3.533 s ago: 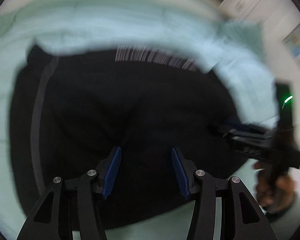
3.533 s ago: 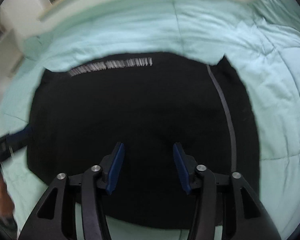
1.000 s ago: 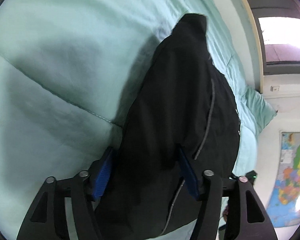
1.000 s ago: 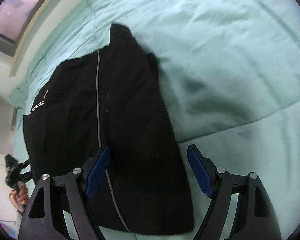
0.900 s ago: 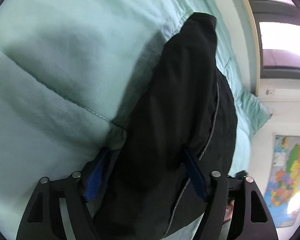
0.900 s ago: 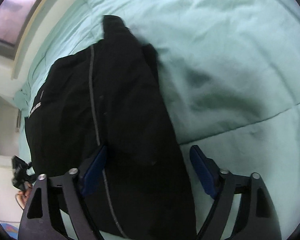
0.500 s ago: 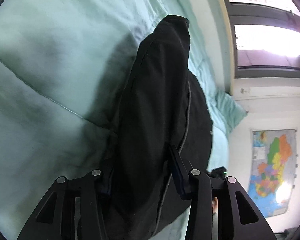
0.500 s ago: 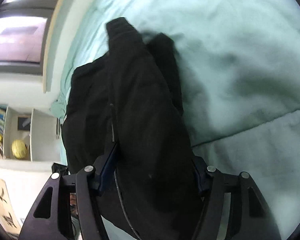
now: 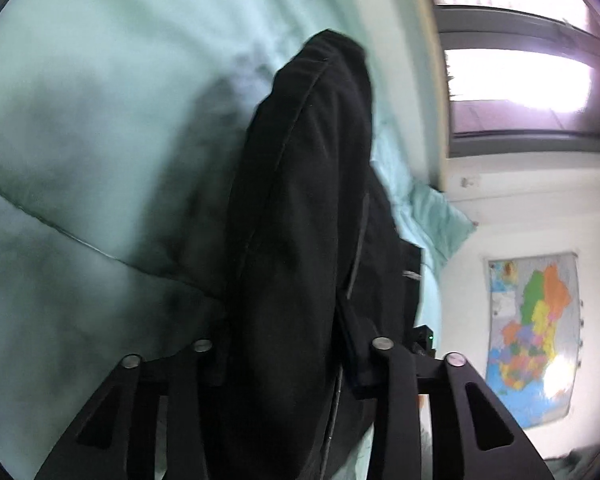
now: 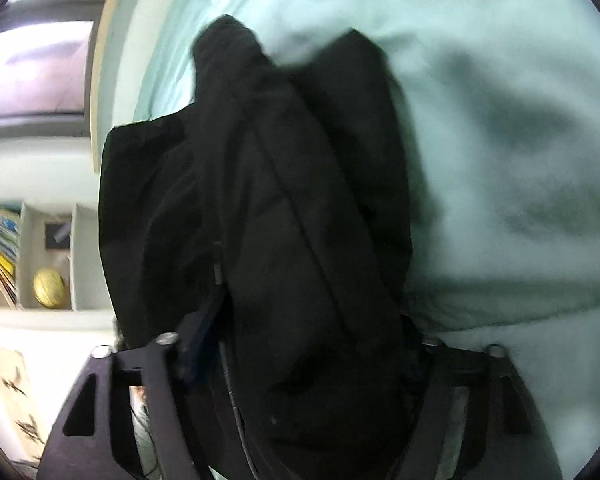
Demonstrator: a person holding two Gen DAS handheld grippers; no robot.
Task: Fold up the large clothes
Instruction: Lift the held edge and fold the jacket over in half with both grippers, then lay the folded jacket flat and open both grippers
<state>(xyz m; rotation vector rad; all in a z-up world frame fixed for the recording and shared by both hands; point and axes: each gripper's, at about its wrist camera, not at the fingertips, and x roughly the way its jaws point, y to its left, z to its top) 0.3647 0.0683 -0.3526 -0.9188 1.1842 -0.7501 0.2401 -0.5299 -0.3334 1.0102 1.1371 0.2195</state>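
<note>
So the biggest thing in both views is the mint-green quilted bedspread (image 9: 80,160), which fills pretty much everything behind the action. On top of it is the black garment (image 9: 300,220), some big dark piece with a thin pale stripe running down it; I honestly can't tell if it's trousers or a jacket. It's bunched up into a long ridge that rises off the bed toward both cameras, while the far end rests on the bedspread, so it's clearly partway lifted rather than lying flat. Off to the side in the left wrist view there's a window (image 9: 520,80) and a colourful wall map (image 9: 532,340), and the right wrist view catches a shelf (image 10: 40,256) with a yellow ball (image 10: 50,289) in one cubby. Now the small stuff: the left gripper (image 9: 288,364) has its jaws closing with a thick fold of the cloth filling the gap between them, and the right gripper (image 10: 300,344) is doing the same at its own end, jaws closing on a fat wad of fabric. Both look like they've got it pinched. Progress-wise I'd say this is early to mid: the edge is grabbed on both sides, but no neat fold is laid down yet, so carrying it over, flattening and any further folds are all left.
</note>
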